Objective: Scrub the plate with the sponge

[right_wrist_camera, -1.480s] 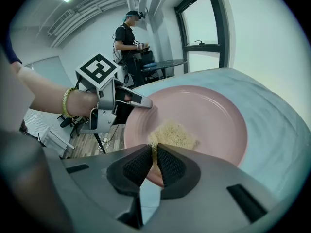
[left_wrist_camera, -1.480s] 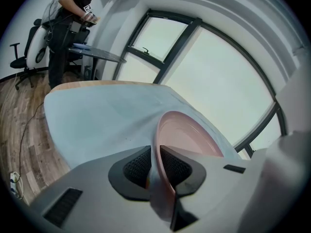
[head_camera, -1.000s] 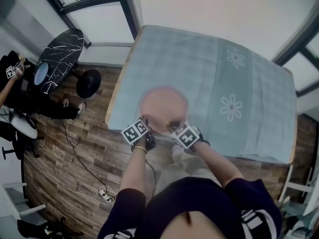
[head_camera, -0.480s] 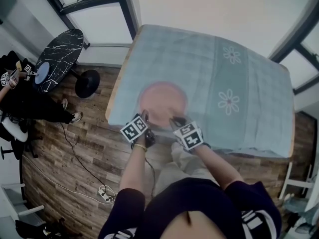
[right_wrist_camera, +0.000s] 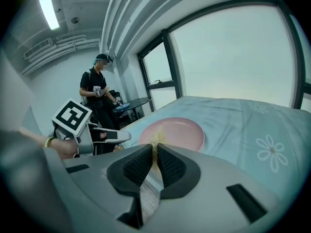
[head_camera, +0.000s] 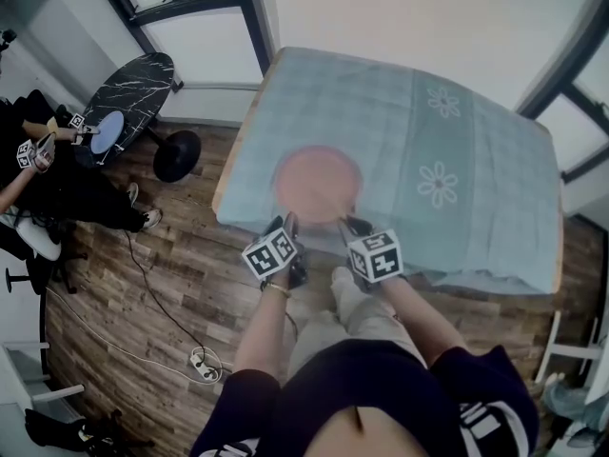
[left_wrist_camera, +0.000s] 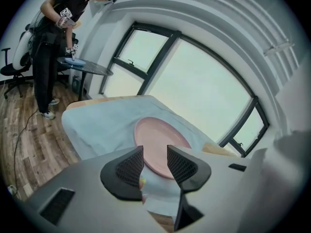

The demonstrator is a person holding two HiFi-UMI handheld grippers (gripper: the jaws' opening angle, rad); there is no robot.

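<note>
Wood floor (head_camera: 124,284) and tall windows ringed a table (head_camera: 225,181) under a pale blue cloth (head_camera: 476,103). The left gripper (left_wrist_camera: 155,152) had its jaws spread with nothing between them, though they had just been easing inward. The right gripper (right_wrist_camera: 154,152) was pressed onto a thin yellow sliver, seemingly the sponge (right_wrist_camera: 155,147), which only its own view showed. That view also caught the left gripper's marker cube (right_wrist_camera: 73,116) alongside. From the head, both grippers hung at the table's near edge, just short of the pink plate (head_camera: 318,181). The plate lay flat on the cloth near the near left corner, plain pink across its face. Well off to the left, another person (head_camera: 43,174) with grippers stood at a dark round table (head_camera: 133,89) bearing a blue plate (head_camera: 107,131). A cable (head_camera: 143,293) trailed over the floor.
</note>
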